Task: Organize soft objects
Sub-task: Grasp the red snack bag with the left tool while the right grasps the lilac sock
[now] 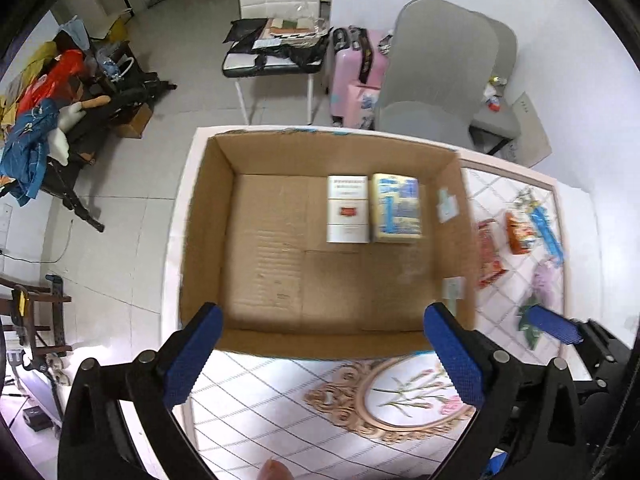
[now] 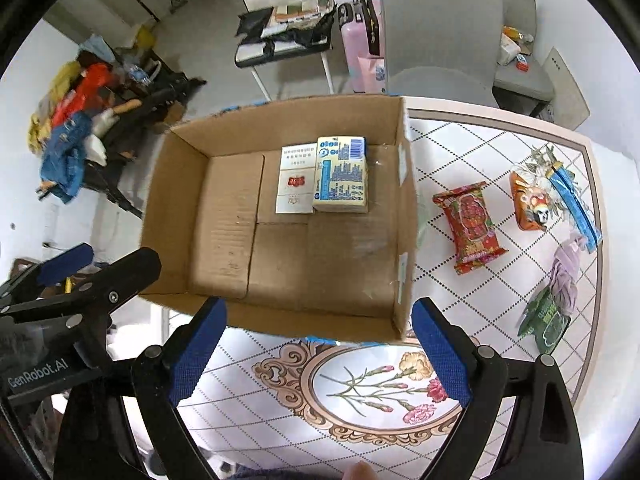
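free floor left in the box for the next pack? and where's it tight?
Inside the cardboard box, the left half and the near strip of the floor are bare. The white pack and blue-printed pack fill the far right corner. On the tablecloth, the right edge is crowded: red snack bag, orange bag, purple cloth.

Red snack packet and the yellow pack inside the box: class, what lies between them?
In the right wrist view, the cardboard box's right wall stands between the red snack packet and the yellow pack, plus bare tablecloth.

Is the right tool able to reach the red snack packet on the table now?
Probably yes: the right tool is open and empty, and the red snack packet lies uncovered beside the cardboard box.
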`<state>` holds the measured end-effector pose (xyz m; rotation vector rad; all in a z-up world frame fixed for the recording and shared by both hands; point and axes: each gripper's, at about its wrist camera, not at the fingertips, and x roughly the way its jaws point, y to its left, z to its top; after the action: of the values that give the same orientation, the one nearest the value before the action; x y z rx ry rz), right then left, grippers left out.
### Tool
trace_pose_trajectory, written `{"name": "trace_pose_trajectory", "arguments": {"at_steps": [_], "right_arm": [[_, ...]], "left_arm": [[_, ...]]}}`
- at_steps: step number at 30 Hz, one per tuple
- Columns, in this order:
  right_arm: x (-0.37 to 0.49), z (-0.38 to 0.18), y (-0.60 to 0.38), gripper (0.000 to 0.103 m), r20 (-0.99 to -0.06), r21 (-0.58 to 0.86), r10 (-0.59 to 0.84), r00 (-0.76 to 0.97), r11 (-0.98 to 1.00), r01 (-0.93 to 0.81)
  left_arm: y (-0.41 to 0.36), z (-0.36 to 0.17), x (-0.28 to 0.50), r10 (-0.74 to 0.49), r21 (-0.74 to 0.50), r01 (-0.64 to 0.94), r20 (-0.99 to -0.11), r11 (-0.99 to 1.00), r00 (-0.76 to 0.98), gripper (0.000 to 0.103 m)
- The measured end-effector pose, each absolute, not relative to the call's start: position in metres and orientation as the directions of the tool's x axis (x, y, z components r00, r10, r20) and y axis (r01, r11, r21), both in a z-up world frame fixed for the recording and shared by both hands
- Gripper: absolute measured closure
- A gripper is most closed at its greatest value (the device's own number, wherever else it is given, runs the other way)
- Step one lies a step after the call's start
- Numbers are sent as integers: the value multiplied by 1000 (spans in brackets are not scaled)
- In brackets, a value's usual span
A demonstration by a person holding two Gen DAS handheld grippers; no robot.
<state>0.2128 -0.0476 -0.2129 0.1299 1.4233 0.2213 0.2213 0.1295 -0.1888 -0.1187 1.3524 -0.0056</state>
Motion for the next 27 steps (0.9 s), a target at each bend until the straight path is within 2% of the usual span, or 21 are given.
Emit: {"name": "trace_pose_trajectory", "arguments": {"at_steps": [4, 10, 13, 17, 24, 26, 27], "right_arm": [[203, -203, -98, 7, -953, 263, 263, 149, 965, -19], [191, -214, -206, 7, -969, 220, 201, 145, 966, 132], [188, -237, -268, 7, -984, 158, 134, 118, 961, 227], [198, -277, -344, 7, -990, 140, 124, 70, 935, 325], [234, -359, -406, 8, -989, 116, 140, -47, 933, 340], [245, -376, -410, 11, -988, 111, 140, -65, 936, 333], [249, -384, -412, 17, -987, 111, 143, -73, 937, 331]], "left_arm": [[93, -173, 219, -90, -103, -42, -965, 994, 247, 1], [0, -169, 226, -96, -74, 92, -962, 993, 257, 1], [-46, -188, 233, -105, -76, 139, -971, 987, 214, 1], [-94, -224, 245, -99, -77, 163, -987, 984, 129, 1], [-146, -295, 288, -108, -111, 107, -994, 988, -29, 1], [-151, -314, 306, -106, -111, 74, -992, 991, -64, 1], [-154, -322, 313, -109, -114, 62, -991, 992, -76, 1]]}}
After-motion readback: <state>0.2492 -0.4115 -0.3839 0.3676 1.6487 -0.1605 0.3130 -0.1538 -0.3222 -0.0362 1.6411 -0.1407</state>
